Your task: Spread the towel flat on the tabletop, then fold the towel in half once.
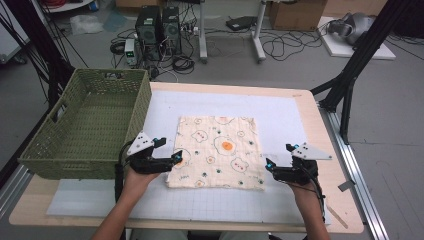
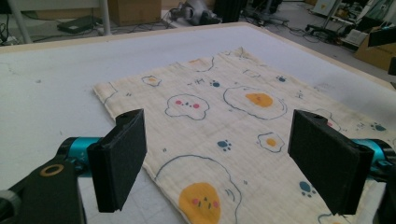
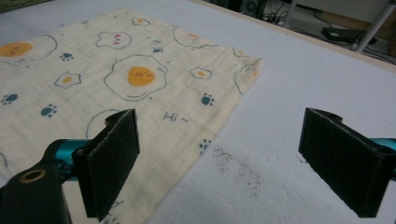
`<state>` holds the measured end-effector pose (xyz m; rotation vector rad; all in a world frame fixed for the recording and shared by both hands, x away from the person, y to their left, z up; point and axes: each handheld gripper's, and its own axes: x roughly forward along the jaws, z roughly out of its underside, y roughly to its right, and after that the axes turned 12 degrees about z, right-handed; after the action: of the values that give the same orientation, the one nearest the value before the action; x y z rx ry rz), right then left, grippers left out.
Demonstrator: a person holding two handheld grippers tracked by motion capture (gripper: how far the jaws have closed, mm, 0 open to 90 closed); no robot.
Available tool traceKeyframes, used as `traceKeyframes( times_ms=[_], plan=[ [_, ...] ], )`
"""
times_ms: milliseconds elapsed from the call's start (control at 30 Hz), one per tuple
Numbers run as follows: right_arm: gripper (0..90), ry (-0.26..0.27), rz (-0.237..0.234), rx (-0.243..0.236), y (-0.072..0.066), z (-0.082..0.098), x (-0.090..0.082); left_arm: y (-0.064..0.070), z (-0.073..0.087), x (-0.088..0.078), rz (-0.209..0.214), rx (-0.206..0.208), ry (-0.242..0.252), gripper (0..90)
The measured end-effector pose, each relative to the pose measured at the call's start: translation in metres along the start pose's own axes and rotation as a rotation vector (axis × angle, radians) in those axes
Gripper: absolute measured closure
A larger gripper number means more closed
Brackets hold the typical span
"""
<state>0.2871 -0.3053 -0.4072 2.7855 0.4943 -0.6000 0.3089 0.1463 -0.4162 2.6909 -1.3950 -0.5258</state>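
Bright even light, soft shadows, slightly grainy

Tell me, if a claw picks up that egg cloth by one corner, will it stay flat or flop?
Probably flop: the egg cloth looks thin and soft, lying flat on the white mat with slightly wavy edges. It seems light, and a push would likely wrinkle it.

A: Where's the cream egg-print cloth (image 1: pixel 218 152)?

B: Flat on the white gridded mat (image 1: pixel 280 110), mid-table. Green woven basket (image 1: pixel 87 125) sits left of it, over the table edge.

A: Your tongs?

B: My left gripper (image 1: pixel 176 159) at the cloth's near-left corner, my right gripper (image 1: pixel 268 165) just beside the near-right corner.
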Motion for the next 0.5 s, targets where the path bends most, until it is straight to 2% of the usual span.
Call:
traceKeyframes(
  times_ms=[67, 300, 500],
  plan=[
    [11.5, 0.001, -0.008, -0.004, -0.001, -0.001, 0.002, -0.001, -0.001, 0.0, 0.002, 0.003, -0.004, 20.1],
    [11.4, -0.013, -0.023, 0.026, 0.001, 0.001, 0.002, -0.006, -0.005, 0.004, -0.01, -0.014, -0.016, 20.0],
    [11.4, -0.014, -0.028, 0.033, 0.002, 0.001, 0.004, -0.009, -0.017, 0.011, 0.001, -0.006, -0.016, 20.0]
  ],
)
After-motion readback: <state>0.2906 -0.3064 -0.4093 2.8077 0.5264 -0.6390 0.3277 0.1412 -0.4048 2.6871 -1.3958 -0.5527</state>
